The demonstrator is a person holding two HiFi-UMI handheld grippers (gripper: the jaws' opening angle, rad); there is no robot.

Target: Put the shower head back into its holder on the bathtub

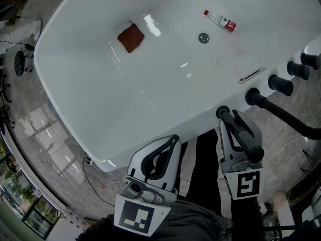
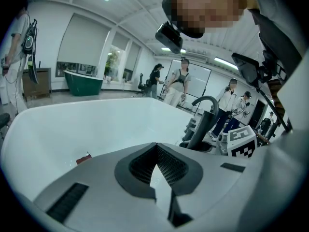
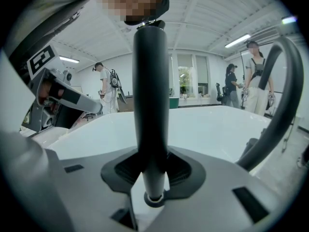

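The black shower head (image 3: 150, 95) stands upright between the jaws of my right gripper (image 3: 152, 175), which is shut on its handle. Its lower end sits at the round black holder (image 3: 154, 198) on the white bathtub rim. In the head view my right gripper (image 1: 228, 120) reaches the holder (image 1: 222, 112) at the near right of the bathtub (image 1: 100, 99), with the shower head (image 1: 247, 137) lying along its fingers. My left gripper (image 1: 173, 139) hangs just off the tub's near rim, shut and holding nothing; it is also in the left gripper view (image 2: 155, 162).
A black curved spout (image 1: 288, 115) and two black knobs (image 1: 281, 85) stand on the rim right of the holder. In the tub lie a brown cloth (image 1: 131, 38), a small bottle (image 1: 220, 20) and the drain (image 1: 203, 37). Several people stand in the room behind.
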